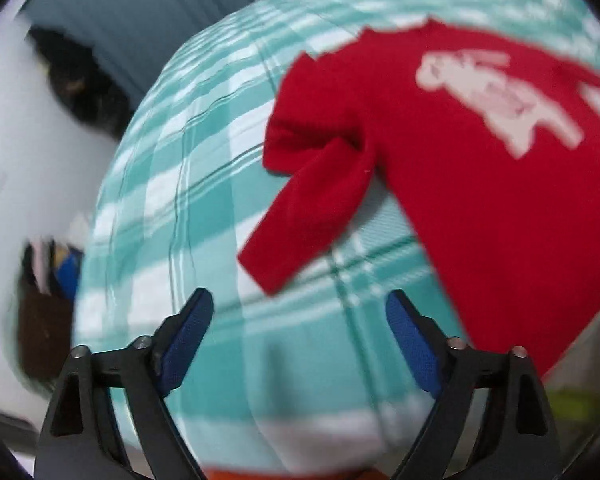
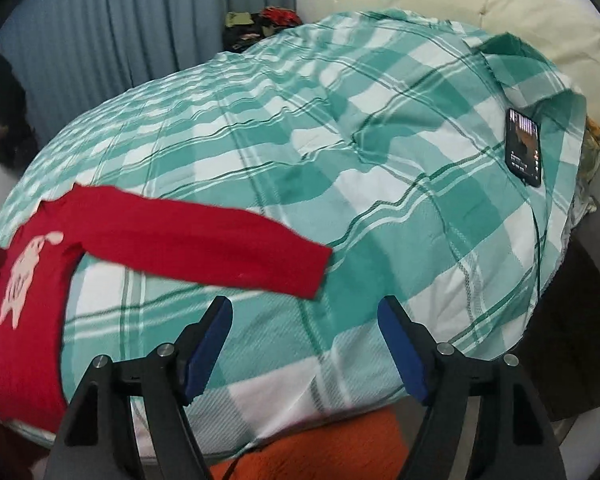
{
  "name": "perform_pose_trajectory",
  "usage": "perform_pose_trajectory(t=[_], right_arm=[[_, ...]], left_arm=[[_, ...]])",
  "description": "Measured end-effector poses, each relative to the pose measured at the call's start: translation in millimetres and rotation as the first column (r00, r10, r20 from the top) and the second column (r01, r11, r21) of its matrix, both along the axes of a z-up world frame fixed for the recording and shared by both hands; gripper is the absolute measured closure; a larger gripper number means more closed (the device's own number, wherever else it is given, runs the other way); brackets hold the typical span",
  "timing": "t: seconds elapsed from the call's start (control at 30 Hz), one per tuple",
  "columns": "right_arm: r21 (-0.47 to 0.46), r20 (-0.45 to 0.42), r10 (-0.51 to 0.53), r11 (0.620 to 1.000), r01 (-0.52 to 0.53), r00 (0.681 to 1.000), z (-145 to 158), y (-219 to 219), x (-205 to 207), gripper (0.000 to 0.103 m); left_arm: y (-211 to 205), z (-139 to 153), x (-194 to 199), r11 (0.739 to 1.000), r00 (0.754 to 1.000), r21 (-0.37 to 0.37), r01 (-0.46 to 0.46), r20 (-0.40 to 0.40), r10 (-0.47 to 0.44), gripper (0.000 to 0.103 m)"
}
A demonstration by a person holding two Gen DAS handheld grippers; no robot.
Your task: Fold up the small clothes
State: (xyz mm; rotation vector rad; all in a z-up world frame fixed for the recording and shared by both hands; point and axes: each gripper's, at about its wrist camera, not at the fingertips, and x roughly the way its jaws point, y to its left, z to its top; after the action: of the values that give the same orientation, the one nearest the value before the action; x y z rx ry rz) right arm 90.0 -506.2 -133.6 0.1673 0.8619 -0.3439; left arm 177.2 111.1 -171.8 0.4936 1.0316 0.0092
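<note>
A red sweater (image 1: 480, 200) lies spread face-up on the bed (image 1: 204, 184), which wears a green-and-white check cover; a pale animal print (image 1: 496, 96) shows on the sweater's chest; one sleeve (image 1: 308, 216) is bent and rumpled beside the body, its cuff pointing toward the near edge of the bed, while in the right wrist view the other sleeve (image 2: 204, 248) stretches straight out from the sweater (image 2: 24, 304) across the cover, cuff toward the middle of the bed (image 2: 340, 152); the left gripper (image 1: 300, 336) hangs above the near edge of the bed, jaws wide apart and holding nothing, just short of the bent sleeve's cuff; the right gripper (image 2: 304, 340) is likewise spread and empty, near the straight sleeve's cuff but not touching it; a phone (image 2: 523, 146) with a lit screen rests on the far side of the bed from the sweater, with a thin cable (image 2: 538, 240) running from it toward the bed's edge; a cream headboard (image 2: 540, 20) rises beyond the phone; blue curtains (image 2: 140, 20) hang behind the bed; an orange rug (image 2: 320, 448) shows below the bed's near edge; the left wrist view is blurred.
</note>
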Motion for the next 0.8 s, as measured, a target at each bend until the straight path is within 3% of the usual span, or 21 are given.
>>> perform_pose_trajectory(t=[0.07,0.1,0.13,0.17,0.2,0.27,0.33,0.43,0.47,0.5,0.57,0.6,0.63,0.67,0.73,0.8], right_arm=[[-0.044,0.016,0.012,0.999,-0.011,1.000,4.2,7.8,1.8,0.028],[-0.058,0.012,0.017,0.998,-0.017,1.000,3.4,11.7,3.5,0.028],[-0.069,0.004,0.026,0.997,-0.026,1.000,2.0,15.8,5.7,0.028],[-0.079,-0.005,0.038,0.996,-0.038,0.999,0.4,18.7,7.8,0.028],[-0.089,-0.010,0.050,0.995,-0.051,0.999,-0.2,21.7,9.1,0.028],[-0.096,-0.010,0.062,0.993,-0.063,0.998,-1.2,24.2,10.4,0.028],[-0.085,-0.020,0.054,0.995,-0.056,0.998,-3.5,21.7,10.8,0.028],[-0.061,-0.026,0.039,0.997,-0.041,0.999,-6.4,16.8,11.4,0.028],[-0.053,-0.029,0.034,0.998,-0.035,0.999,-7.3,15.2,12.1,0.028],[-0.042,-0.032,0.027,0.999,-0.028,0.999,-8.2,13.2,13.3,0.028],[-0.030,-0.036,0.021,0.999,-0.022,0.999,-9.0,12.0,15.0,0.028],[-0.027,-0.039,0.018,0.999,-0.019,0.999,-9.4,11.7,15.7,0.028],[-0.027,-0.040,0.015,0.999,-0.016,0.999,-9.5,12.1,16.2,0.028],[-0.034,-0.041,0.014,0.999,-0.015,0.999,-8.9,13.3,16.7,0.028],[-0.048,-0.045,0.018,0.999,-0.020,0.999,-8.8,16.3,18.0,0.028],[-0.057,-0.052,0.027,0.998,-0.030,0.998,-9.6,19.3,19.4,0.028]], left_arm=[[11.3,-9.7,27.7,0.999,0.999,-0.011,-0.046,-0.016,0.045,0.035],[17.7,-12.4,39.5,0.996,0.997,-0.040,-0.077,-0.024,0.076,0.048],[26.4,-15.0,49.5,0.991,0.994,-0.079,-0.107,-0.041,0.104,0.078],[33.6,-18.3,55.7,0.983,0.989,-0.124,-0.139,-0.073,0.131,0.101],[42.3,-19.5,61.5,0.965,0.980,-0.192,-0.178,-0.125,0.156,0.103],[52.7,-4.6,60.0,0.935,0.979,-0.297,-0.196,-0.121,0.167,0.103],[82.3,25.3,55.3,0.852,0.972,-0.468,-0.237,-0.120,0.204,0.103],[141.6,64.4,54.0,0.728,0.936,-0.605,-0.322,-0.087,0.341,0.103],[163.2,74.9,54.2,0.701,0.919,-0.621,-0.349,-0.079,0.387,0.103],[174.6,80.8,53.1,0.709,0.909,-0.604,-0.363,-0.062,0.412,0.103],[173.5,85.7,50.8,0.795,0.913,-0.489,-0.360,-0.009,0.408,0.092],[162.2,81.6,47.8,0.851,0.932,-0.409,-0.329,0.005,0.362,0.066],[148.2,76.7,43.6,0.887,0.949,-0.359,-0.291,0.008,0.315,0.036],[127.9,68.3,38.5,0.926,0.969,-0.297,-0.232,0.016,0.248,0.028],[89.8,47.8,32.3,0.975,0.993,-0.191,-0.115,0.011,0.119,0.023],[58.4,23.3,28.5,0.991,0.999,-0.126,-0.038,-0.037,0.033,0.023]])
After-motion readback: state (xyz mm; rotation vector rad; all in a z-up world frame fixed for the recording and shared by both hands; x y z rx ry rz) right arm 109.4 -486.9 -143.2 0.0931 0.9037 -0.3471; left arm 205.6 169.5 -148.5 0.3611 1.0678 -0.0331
